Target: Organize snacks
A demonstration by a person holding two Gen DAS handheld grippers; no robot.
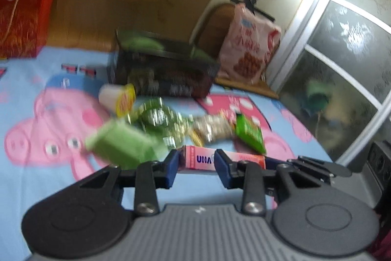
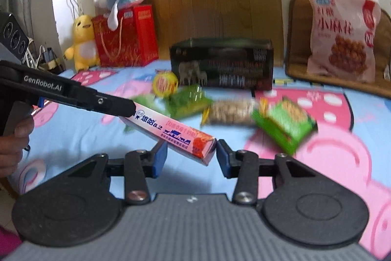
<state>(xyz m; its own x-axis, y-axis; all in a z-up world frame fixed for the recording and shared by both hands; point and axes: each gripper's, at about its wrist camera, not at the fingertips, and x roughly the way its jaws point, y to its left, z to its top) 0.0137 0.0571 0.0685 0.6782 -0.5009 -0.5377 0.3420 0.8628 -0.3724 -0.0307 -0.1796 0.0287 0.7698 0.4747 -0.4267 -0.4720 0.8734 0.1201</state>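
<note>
A long pink snack box (image 1: 200,159) (image 2: 171,129) hangs above the cartoon bedsheet (image 2: 342,163), held at both ends. My left gripper (image 1: 196,169) (image 2: 133,109) is shut on one end, and a hand (image 2: 14,138) holds its grip. The other end sits between the blue pads of my right gripper (image 2: 191,158), which touch it on both sides. Behind lie loose snacks: a yellow-lidded cup (image 2: 165,83) (image 1: 117,97), a green packet (image 2: 185,102), a nut bar (image 2: 232,112) and a green box (image 2: 286,124). A dark open box (image 2: 222,65) (image 1: 166,68) stands further back.
A big pink snack bag (image 2: 342,33) (image 1: 246,48) leans at the back right on a brown cushion. A red gift bag (image 2: 124,38) with plush toys stands at the back left against the wooden headboard. A glass door (image 1: 342,65) is at the right in the left wrist view.
</note>
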